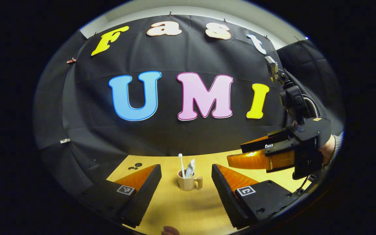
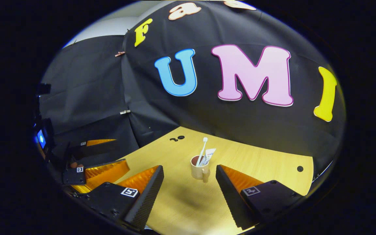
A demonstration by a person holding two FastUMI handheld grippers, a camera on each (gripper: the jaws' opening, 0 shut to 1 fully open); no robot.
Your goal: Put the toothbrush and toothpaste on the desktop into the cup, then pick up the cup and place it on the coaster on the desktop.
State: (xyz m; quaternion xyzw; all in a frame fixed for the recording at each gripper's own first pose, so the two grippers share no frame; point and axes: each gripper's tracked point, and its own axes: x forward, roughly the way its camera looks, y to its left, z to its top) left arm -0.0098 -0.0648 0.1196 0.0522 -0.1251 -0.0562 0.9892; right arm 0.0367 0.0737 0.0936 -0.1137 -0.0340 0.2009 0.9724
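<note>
A cream cup (image 1: 187,183) with a handle stands upright on the wooden desktop (image 1: 188,212). A white toothbrush (image 1: 181,164) and a toothpaste tube (image 1: 191,168) stick up out of it. My left gripper (image 1: 186,192) is open, its fingers either side of the cup and a little nearer than it. In the right gripper view the same cup (image 2: 198,171) holds the toothbrush (image 2: 203,148) and the toothpaste (image 2: 209,155), handle facing me. My right gripper (image 2: 189,192) is open too, short of the cup and not touching it.
A hand (image 1: 327,148) holds the right gripper (image 1: 256,156) above the table's right side. The left gripper (image 2: 101,158) shows at far left. Dark marks (image 2: 177,138) lie near the back wall, a hole (image 2: 300,168) at right. A small brownish shape (image 1: 170,231) sits at the near edge.
</note>
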